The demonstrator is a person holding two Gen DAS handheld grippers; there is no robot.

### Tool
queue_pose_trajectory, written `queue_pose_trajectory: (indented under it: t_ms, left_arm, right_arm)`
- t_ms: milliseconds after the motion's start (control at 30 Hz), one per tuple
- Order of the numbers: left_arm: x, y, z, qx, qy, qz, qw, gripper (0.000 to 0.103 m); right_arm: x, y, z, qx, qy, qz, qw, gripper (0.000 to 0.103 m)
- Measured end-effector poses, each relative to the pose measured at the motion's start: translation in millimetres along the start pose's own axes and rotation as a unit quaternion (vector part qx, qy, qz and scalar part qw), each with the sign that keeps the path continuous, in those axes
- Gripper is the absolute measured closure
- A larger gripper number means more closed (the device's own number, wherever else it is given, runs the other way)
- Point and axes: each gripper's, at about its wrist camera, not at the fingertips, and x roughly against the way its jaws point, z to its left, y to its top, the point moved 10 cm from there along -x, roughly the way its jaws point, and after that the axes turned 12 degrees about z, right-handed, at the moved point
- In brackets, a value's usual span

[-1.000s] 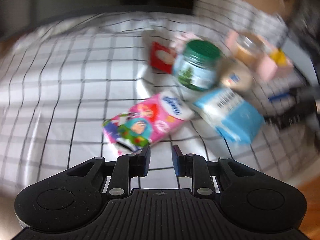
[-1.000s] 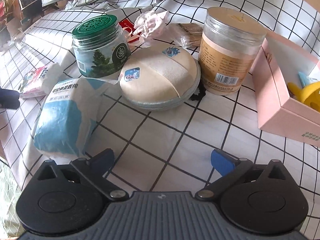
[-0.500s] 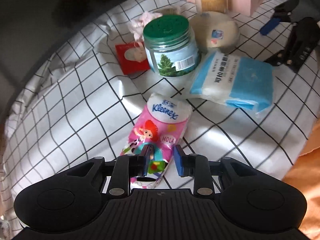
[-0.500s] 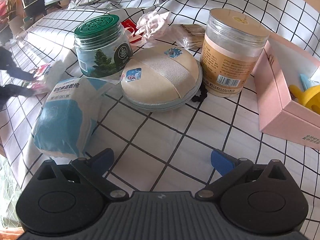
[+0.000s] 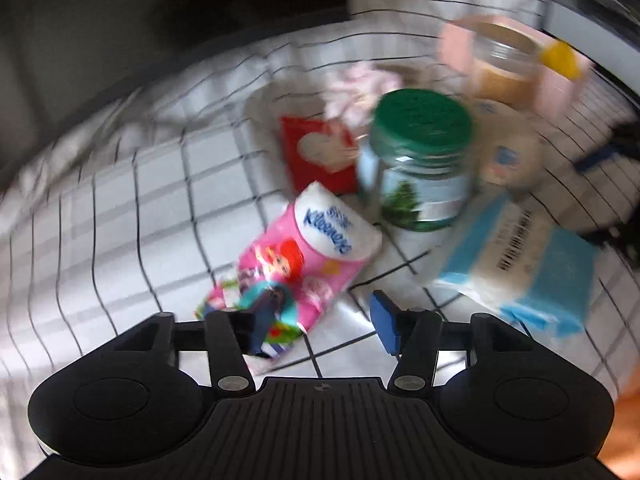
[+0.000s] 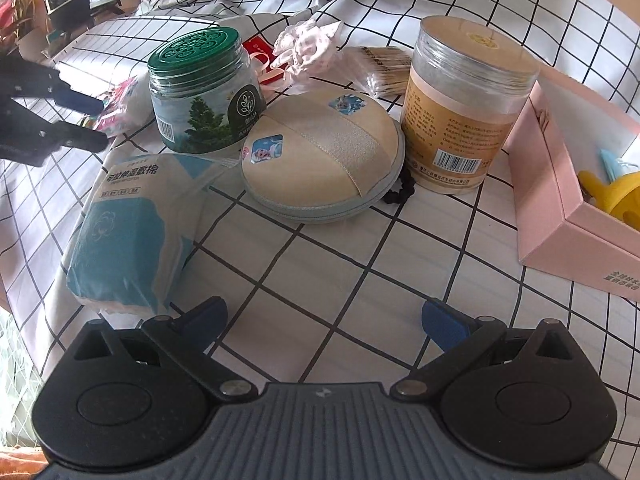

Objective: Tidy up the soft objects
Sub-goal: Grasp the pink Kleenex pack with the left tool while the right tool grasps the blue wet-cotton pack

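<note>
Glossy pink tissue pack (image 5: pixel 296 264), round green-lidded jar (image 6: pixel 204 92), crinkly blue cotton pack (image 6: pixel 128 224)

Two low, close wrist views, shared green-lidded jar (image 5: pixel 420 160) (image 6: pixel 202 92)

In front of the right hand-held gripper (image 6: pixel 322 318) lies a bare stretch of checked cloth (image 6: pixel 320 276), hemmed by the blue cotton pack (image 6: pixel 128 236) on its left, the round beige pouch (image 6: pixel 320 160) and tall clear jar (image 6: pixel 464 108) beyond, and the pink box (image 6: pixel 560 216) to the right. Over by the left hand-held gripper (image 5: pixel 318 326), the Kleenex pack (image 5: pixel 296 264) lies against one finger. The green-lidded jar (image 5: pixel 416 160) and red packet (image 5: pixel 316 152) crowd just behind, while the cloth to its left lies open.
</note>
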Motion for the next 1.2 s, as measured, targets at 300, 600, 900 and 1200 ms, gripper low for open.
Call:
queue_pose_trajectory:
  t_ms: [300,600,900,1200]
  left_arm:
    - [-22.6,11.2,14.4,-0.099,0.057,0.033,0.9929,0.046]
    - [-40.0,10.4,63.4,0.016,0.031,0.046,0.9983,0.02]
    - [-35.2,-1.8,65.4,0.121,-0.034,0.065,0.99,0.031]
    - [-4.9,-50.5,60.7,0.347,-0.049,0.064,0.9343,0.039]
  right_arm:
    - [0.3,-1.7,0.1,0.002,0.0,0.0,1.0,0.0]
    - [0.5,-2.1,-0.3,0.002,0.0,0.0,1.0,0.0]
    - [0.6,-1.3,-0.3,0.0,0.0,0.005,1.0,0.0]
    - [44.6,28.1,-4.3,-0.017,0.032,-0.022,0.999,0.003]
